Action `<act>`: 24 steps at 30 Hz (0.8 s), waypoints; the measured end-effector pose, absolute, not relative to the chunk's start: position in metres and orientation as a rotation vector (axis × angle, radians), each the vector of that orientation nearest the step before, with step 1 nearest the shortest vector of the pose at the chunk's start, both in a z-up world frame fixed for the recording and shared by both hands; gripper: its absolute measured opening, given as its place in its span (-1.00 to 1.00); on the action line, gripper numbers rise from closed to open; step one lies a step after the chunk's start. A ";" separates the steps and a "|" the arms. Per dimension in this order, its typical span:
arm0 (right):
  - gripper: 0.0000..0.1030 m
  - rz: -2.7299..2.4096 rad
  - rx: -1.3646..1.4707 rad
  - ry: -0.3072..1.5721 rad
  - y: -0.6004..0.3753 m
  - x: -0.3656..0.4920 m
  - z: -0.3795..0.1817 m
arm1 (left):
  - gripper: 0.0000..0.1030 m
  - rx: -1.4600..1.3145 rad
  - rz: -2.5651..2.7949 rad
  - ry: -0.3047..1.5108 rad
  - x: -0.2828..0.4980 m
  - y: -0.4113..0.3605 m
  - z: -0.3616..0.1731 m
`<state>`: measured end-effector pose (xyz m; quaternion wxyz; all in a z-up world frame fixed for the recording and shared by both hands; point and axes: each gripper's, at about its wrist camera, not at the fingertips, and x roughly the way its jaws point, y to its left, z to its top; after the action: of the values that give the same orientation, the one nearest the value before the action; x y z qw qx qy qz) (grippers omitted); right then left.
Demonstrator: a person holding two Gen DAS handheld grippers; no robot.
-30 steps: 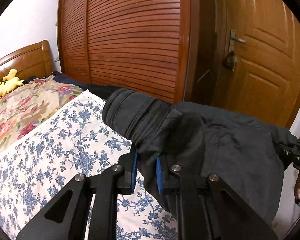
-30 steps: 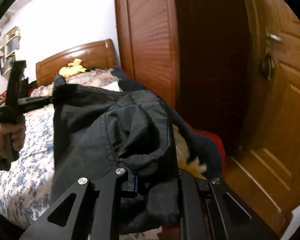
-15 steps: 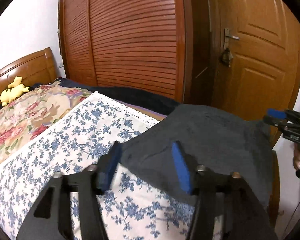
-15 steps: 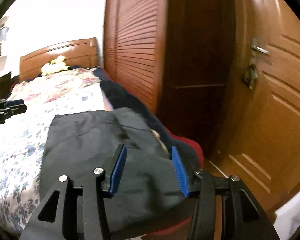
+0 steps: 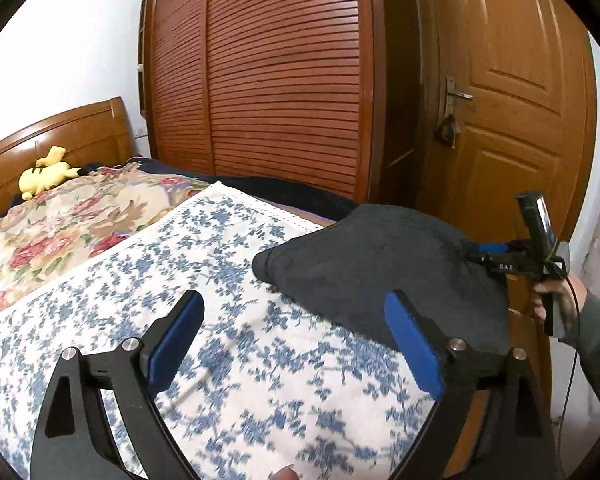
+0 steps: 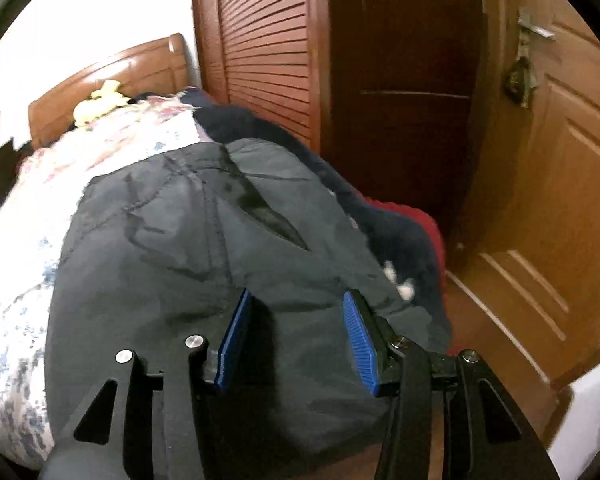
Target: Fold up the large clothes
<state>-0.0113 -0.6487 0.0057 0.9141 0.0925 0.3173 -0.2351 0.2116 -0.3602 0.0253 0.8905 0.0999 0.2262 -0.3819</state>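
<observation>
Off to the far left of your left claw [image 5: 294, 344], well beyond it, the plush [image 5: 46, 174] lies against the headboard [image 5: 60, 132], with the rose quilt [image 5: 60, 220] spread just this side of it. Straight under and between the claw's blue pads [image 5: 176, 344] there is only the blue-flowered sheet [image 5: 228, 288]; the jaws have just been opening and now stand wide apart with nothing in them. Ahead and to the right of that claw, the dark garment [image 5: 380, 268] sits folded on the sheet near the foot of the bed, its near edge passing behind the right pad without touching it, as far as the view shows. Beyond it rise the slatted wardrobe [image 5: 280, 80] and the door [image 5: 512, 120]. At the far right edge of that view your right hand [image 5: 558, 296] grips the handle of the other tool.

Your right claw [image 6: 296, 336] hovers over the garment [image 6: 204, 248], which fills the space ahead of it and under it. Its jaws have just been opening and are parted about halfway; the pads [image 6: 236, 336] press on no cloth. Left of this claw the sheet [image 6: 16, 280] shows beside the garment; to its right a navy blanket [image 6: 384, 224] and something red [image 6: 424, 224] lie at the bed's edge, then the door [image 6: 560, 160].
</observation>
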 end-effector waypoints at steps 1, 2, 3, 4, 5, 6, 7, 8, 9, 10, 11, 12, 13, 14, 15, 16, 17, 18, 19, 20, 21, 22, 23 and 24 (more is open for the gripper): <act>-0.05 -0.491 0.186 0.649 -0.642 -0.005 0.007 | 0.79 0.208 -0.790 0.467 0.208 -0.354 0.025; -0.05 -0.497 0.183 0.640 -0.639 -0.010 0.010 | 0.79 0.207 -0.787 0.465 0.205 -0.348 0.026; -0.04 -0.499 0.180 0.627 -0.633 -0.014 0.014 | 0.79 0.205 -0.784 0.463 0.201 -0.343 0.026; -0.03 -0.498 0.177 0.612 -0.627 -0.015 0.017 | 0.79 0.202 -0.778 0.462 0.197 -0.336 0.027; -0.03 -0.494 0.172 0.601 -0.620 -0.013 0.018 | 0.79 0.201 -0.771 0.460 0.193 -0.329 0.028; -0.03 -0.486 0.167 0.588 -0.612 -0.018 0.023 | 0.79 0.201 -0.765 0.458 0.188 -0.322 0.028; -0.03 -0.475 0.159 0.576 -0.603 -0.020 0.028 | 0.79 0.202 -0.761 0.457 0.185 -0.317 0.028; -0.03 -0.461 0.150 0.569 -0.592 -0.022 0.033 | 0.79 0.201 -0.753 0.456 0.181 -0.310 0.029; -0.02 -0.447 0.139 0.564 -0.580 -0.023 0.037 | 0.79 0.200 -0.748 0.454 0.177 -0.305 0.029; -0.01 -0.431 0.129 0.560 -0.569 -0.024 0.040 | 0.79 0.197 -0.739 0.452 0.173 -0.297 0.029; 0.04 -0.406 0.122 0.555 -0.555 -0.024 0.044 | 0.79 0.195 -0.731 0.453 0.169 -0.290 0.029; 0.07 -0.381 0.115 0.552 -0.544 -0.020 0.043 | 0.79 0.193 -0.722 0.455 0.167 -0.285 0.028; 0.09 -0.354 0.109 0.548 -0.531 -0.018 0.045 | 0.79 0.188 -0.710 0.458 0.163 -0.278 0.027; 0.13 -0.325 0.102 0.542 -0.516 -0.016 0.047 | 0.79 0.181 -0.699 0.461 0.159 -0.269 0.026; 0.18 -0.297 0.099 0.536 -0.502 -0.014 0.048 | 0.79 0.176 -0.684 0.465 0.155 -0.261 0.025; 0.21 -0.272 0.097 0.531 -0.491 -0.012 0.047 | 0.79 0.175 -0.672 0.467 0.152 -0.255 0.024; 0.26 -0.247 0.092 0.530 -0.476 -0.010 0.048 | 0.79 0.173 -0.653 0.473 0.147 -0.247 0.022; 0.31 -0.227 0.086 0.528 -0.461 -0.009 0.049 | 0.79 0.173 -0.638 0.478 0.144 -0.241 0.021; 0.33 -0.206 0.082 0.525 -0.446 -0.008 0.048 | 0.79 0.176 -0.609 0.485 0.139 -0.232 0.020; 0.36 -0.181 0.077 0.520 -0.430 -0.008 0.049 | 0.79 0.175 -0.587 0.489 0.135 -0.224 0.019; 0.38 -0.157 0.072 0.515 -0.417 -0.007 0.048 | 0.79 0.172 -0.569 0.493 0.132 -0.217 0.018; 0.38 -0.128 0.065 0.509 -0.402 -0.008 0.049 | 0.79 0.169 -0.538 0.499 0.126 -0.205 0.016; 0.38 -0.103 0.061 0.504 -0.386 -0.009 0.048 | 0.79 0.165 -0.515 0.504 0.123 -0.197 0.015; 0.39 -0.076 0.057 0.503 -0.369 -0.010 0.048 | 0.79 0.158 -0.496 0.509 0.120 -0.190 0.014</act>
<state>-0.0096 -0.3685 0.0477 0.9674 0.0281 0.2487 -0.0373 0.1198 -0.1897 0.0135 0.9344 0.0775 0.2490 -0.2427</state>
